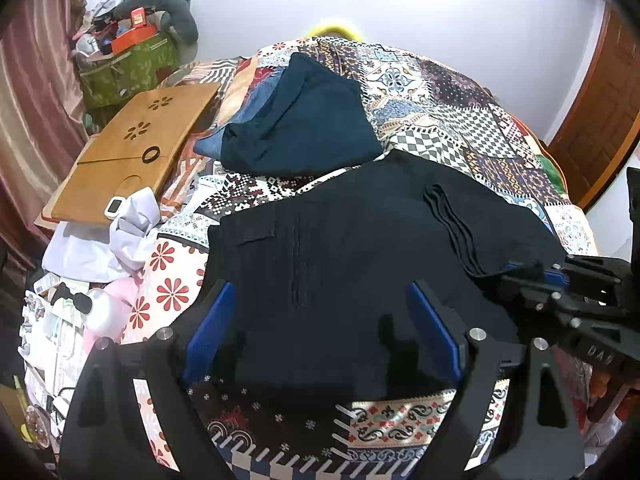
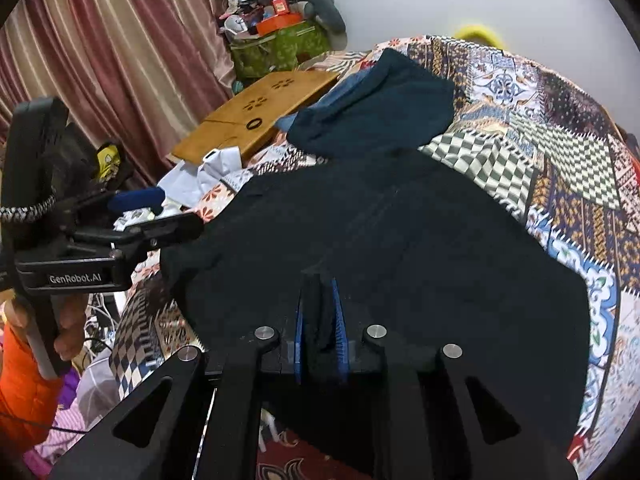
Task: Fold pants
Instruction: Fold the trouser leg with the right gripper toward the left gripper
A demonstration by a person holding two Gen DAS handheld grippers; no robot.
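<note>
Black pants [image 1: 352, 248] lie partly folded on the patchwork bedspread [image 1: 440, 104], also in the right wrist view [image 2: 400, 240]. My left gripper [image 1: 320, 320] is open, its blue pads [image 1: 208, 328] spread over the near edge of the pants, holding nothing. My right gripper [image 2: 319, 312] is shut on a fold of the black pants at their near edge; it shows at the right of the left wrist view [image 1: 536, 276], pinching stacked hem layers. The left gripper appears at the left in the right wrist view [image 2: 168, 224].
A folded dark teal garment [image 1: 304, 120] lies beyond the pants on blue jeans [image 1: 248, 120]. A wooden lap tray [image 1: 136, 144] and white cloth [image 1: 128, 232] sit left. A green bag [image 1: 128, 64] with clutter stands by the curtain [image 1: 36, 92]. A brown door [image 1: 600, 112] is right.
</note>
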